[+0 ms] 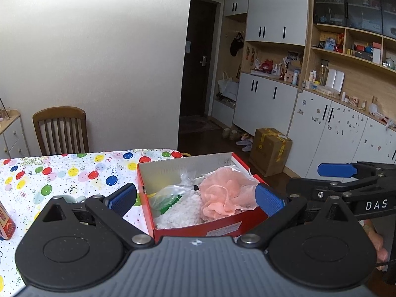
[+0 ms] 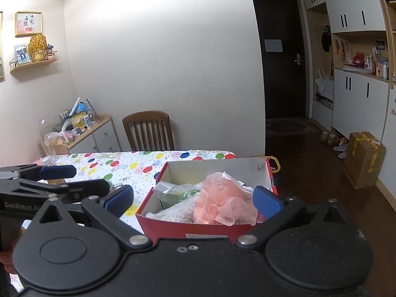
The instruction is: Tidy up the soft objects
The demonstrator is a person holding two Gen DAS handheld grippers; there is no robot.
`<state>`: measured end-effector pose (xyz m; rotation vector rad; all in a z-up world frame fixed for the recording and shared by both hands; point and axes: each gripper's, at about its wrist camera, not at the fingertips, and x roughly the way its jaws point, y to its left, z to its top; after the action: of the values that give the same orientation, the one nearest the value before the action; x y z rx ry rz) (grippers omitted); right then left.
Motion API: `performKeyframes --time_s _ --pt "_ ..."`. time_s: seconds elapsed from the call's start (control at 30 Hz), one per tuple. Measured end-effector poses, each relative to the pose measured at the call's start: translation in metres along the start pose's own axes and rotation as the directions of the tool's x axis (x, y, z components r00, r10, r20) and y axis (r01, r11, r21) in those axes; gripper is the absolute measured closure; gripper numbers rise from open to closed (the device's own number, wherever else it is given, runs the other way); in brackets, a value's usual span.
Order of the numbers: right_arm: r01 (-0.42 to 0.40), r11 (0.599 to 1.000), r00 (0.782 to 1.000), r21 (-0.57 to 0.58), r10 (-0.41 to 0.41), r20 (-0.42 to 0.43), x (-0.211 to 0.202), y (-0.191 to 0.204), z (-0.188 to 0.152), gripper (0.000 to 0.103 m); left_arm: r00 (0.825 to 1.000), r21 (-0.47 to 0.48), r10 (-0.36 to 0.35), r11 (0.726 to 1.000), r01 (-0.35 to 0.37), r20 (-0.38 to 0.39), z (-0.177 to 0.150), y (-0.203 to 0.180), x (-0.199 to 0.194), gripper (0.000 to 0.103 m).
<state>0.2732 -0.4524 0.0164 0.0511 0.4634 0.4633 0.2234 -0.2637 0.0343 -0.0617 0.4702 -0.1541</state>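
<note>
Two hand-held grippers are raised side by side at the near end of a red box, both with their blue-padded fingers spread wide and holding nothing. The left hand-held gripper (image 1: 196, 199) frames the box between its pads in the left wrist view; the right hand-held gripper (image 2: 193, 198) does the same in its own view. Each shows in the other's camera as well: the right one juts in from the right edge of the left view (image 1: 297, 183), its fingers apart, and part of a hand (image 1: 377, 241) shows below it.

Just beyond the fingertips sits the red box (image 1: 210, 229), open-topped, white inside, standing on the worktop (image 1: 61, 173) at its right-hand far corner. The soft objects lie inside it. A peach mesh bath pouf (image 1: 224, 194) rests on top toward the right side, touching a white fluffy cloth (image 1: 180, 210) at the near left. Behind the cloth, a clear plastic bag (image 1: 170, 193) with something green inside leans against the left wall of the box.

The worktop wears a white cover printed with coloured balloons. A red container (image 1: 6, 221) stands at its near left edge, only partly in view. A wooden chair (image 1: 60, 130) stands at the far end against the wall. On the floor to the right, well apart, is a cardboard carton (image 1: 271, 149) beside white cabinets.
</note>
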Motion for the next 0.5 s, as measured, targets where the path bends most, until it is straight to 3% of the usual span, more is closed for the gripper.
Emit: performKeyframes --time_s 0.5 --pt "0.001 1.000 1.000 0.002 -0.001 -0.006 0.0028 0.0010 0.0002 0.000 1.000 0.008 0.015 1.000 -0.015 -0.004 0.0004 -0.0008 0.0022 0.000"
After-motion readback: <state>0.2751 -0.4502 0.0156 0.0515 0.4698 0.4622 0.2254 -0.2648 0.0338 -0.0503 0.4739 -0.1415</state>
